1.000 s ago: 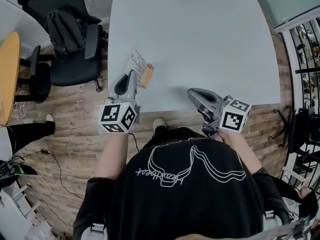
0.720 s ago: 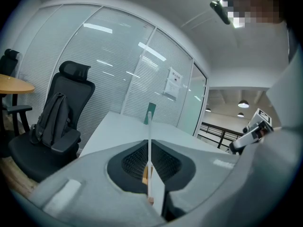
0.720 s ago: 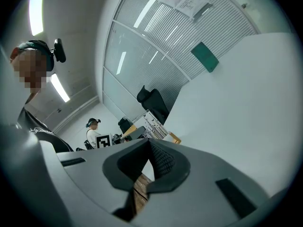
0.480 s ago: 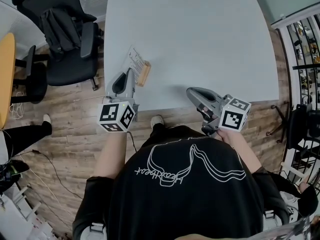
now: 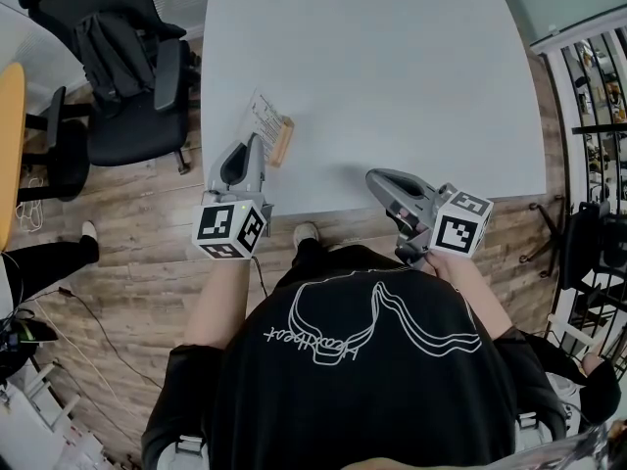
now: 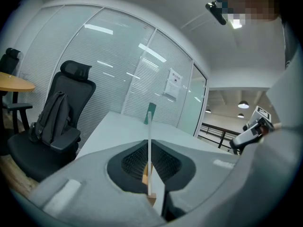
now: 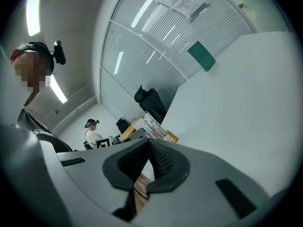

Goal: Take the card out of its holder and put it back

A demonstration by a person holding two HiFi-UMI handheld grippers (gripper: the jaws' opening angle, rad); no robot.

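A white printed card (image 5: 265, 122) stands in a small wooden holder (image 5: 283, 143) near the left edge of the white table (image 5: 392, 67). My left gripper (image 5: 257, 143) reaches it from the near side. In the left gripper view the card (image 6: 148, 122) runs edge-on straight between the pads, with the holder (image 6: 151, 200) below them; the left gripper (image 6: 149, 143) is shut on the card. My right gripper (image 5: 374, 177) hovers at the table's front edge, apart from the card. Its pads meet with nothing between them (image 7: 149, 144). The card (image 7: 152, 123) shows far off in that view.
A black office chair with a backpack (image 5: 127, 67) stands left of the table, and a round yellow table (image 5: 8, 145) lies further left. Someone's leg (image 5: 49, 258) is on the wooden floor at the left. A railing (image 5: 598, 86) runs along the right.
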